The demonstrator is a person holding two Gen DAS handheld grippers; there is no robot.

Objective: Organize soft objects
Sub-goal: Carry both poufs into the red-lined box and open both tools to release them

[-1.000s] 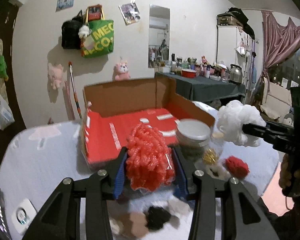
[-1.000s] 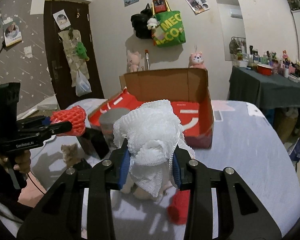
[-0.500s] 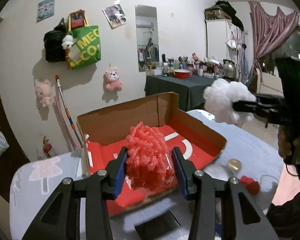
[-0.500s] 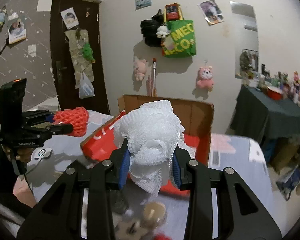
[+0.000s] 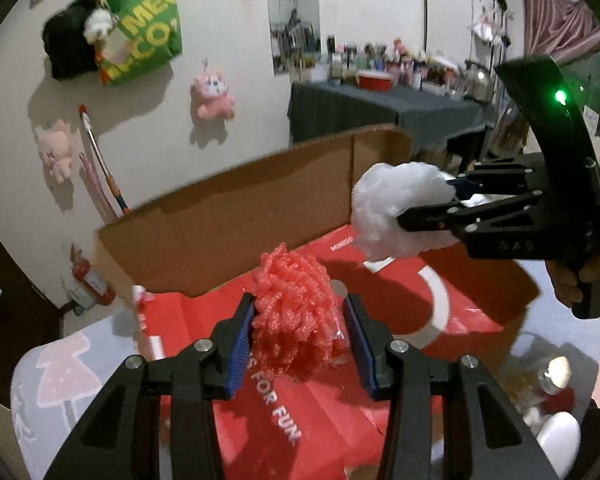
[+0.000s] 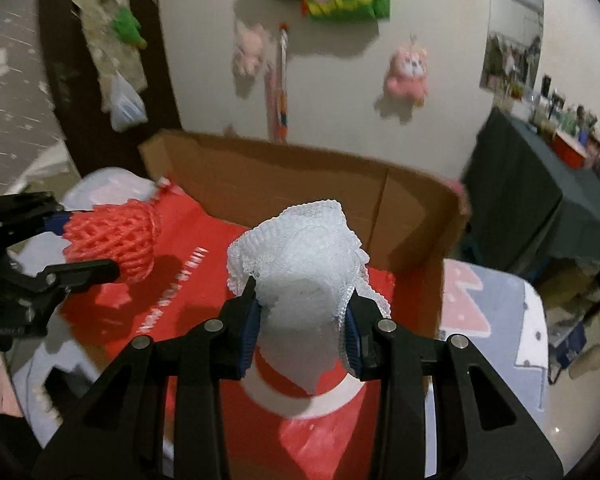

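Over the open cardboard box (image 5: 260, 208), at the centre of both views, each tool carries a soft thing. The left tool (image 5: 300, 334) is partly closed, its blue pads pressing on a red foam net (image 5: 298, 312) at lower centre of its own view, above the box's red lining. The right tool (image 6: 302, 330) is closed narrower on a white foam net (image 6: 304, 264), which bulges above its fingers. In the left view this white bundle sits at right of centre, above the box's far right corner. The box rests on a pale tabletop (image 5: 60, 384).
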